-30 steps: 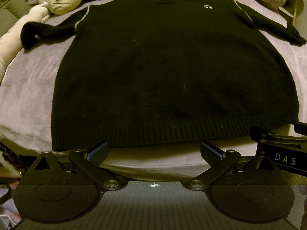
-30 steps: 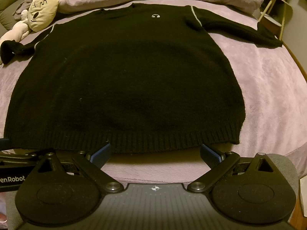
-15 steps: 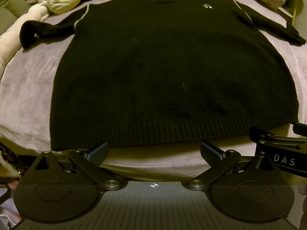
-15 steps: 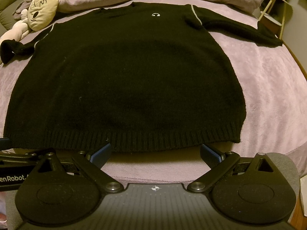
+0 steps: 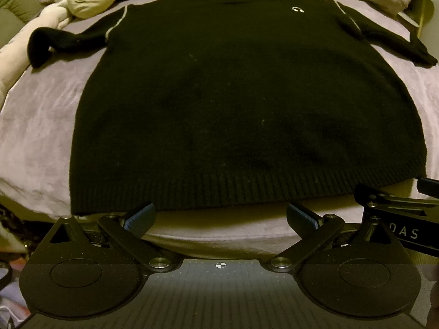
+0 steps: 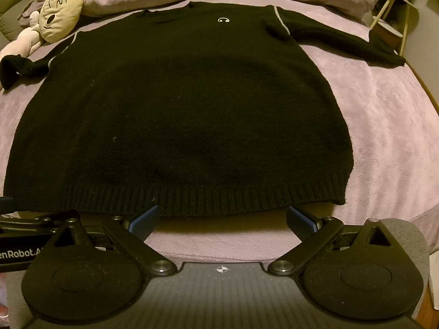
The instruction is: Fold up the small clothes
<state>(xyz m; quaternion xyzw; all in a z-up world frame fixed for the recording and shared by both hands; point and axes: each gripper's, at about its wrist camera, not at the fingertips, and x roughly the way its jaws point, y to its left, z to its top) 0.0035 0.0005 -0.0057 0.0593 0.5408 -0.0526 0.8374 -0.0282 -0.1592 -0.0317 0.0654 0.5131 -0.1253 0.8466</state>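
side by side, left hand-held gripper (image 5: pixel 219 216) and right hand-held gripper (image 6: pixel 222 218) spread wide, level, just short of sweater (image 5: pixel 247 109) hem

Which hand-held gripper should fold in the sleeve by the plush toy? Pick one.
Left. That sleeve lies on the sweater's left side, and the open left hand-held gripper sits nearer that side than the open right hand-held gripper.

We hold our right gripper (image 6: pixel 222 220) spread wide, empty, just short of the flat black knitted sweater's (image 6: pixel 186 115) ribbed hem.
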